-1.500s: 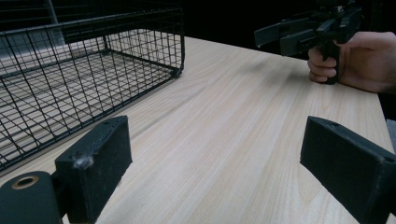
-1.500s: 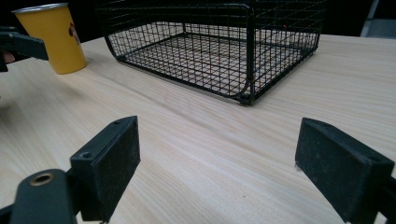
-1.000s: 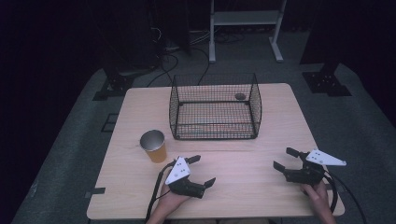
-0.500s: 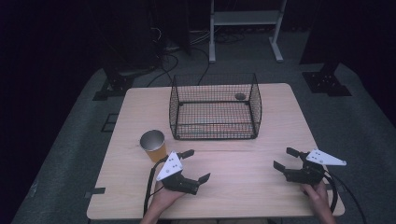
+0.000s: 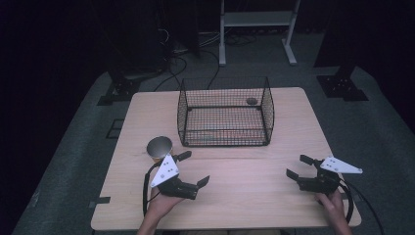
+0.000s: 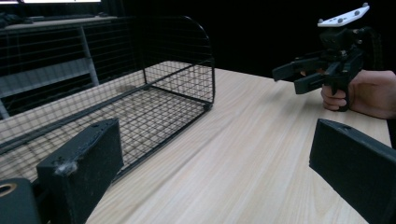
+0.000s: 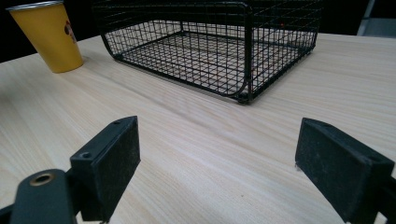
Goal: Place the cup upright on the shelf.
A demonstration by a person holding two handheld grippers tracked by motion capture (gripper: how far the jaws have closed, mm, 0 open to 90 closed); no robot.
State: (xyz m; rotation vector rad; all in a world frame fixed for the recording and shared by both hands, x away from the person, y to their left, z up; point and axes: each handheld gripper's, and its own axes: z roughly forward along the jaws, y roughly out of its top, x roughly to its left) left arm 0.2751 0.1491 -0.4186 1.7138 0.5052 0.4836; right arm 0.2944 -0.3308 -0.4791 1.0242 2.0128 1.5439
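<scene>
Yellow cup (image 5: pixel 159 148) upright on surface (image 5: pixel 244 196), front-left of wire basket (image 5: pixel 225 111). Left claw (image 5: pixel 193 169) just beside cup, jaws wide apart, empty. Basket mid-surface, small dark thing (image 5: pixel 251 101) at its back right, too small to identify. Right claw (image 5: pixel 299 166) near right edge, jaws apart, empty, well clear of basket. Likely step: left grabs cup. Advice: straddle cup wall squarely, close gently, keep upright; thin cup tips easily.
</scene>
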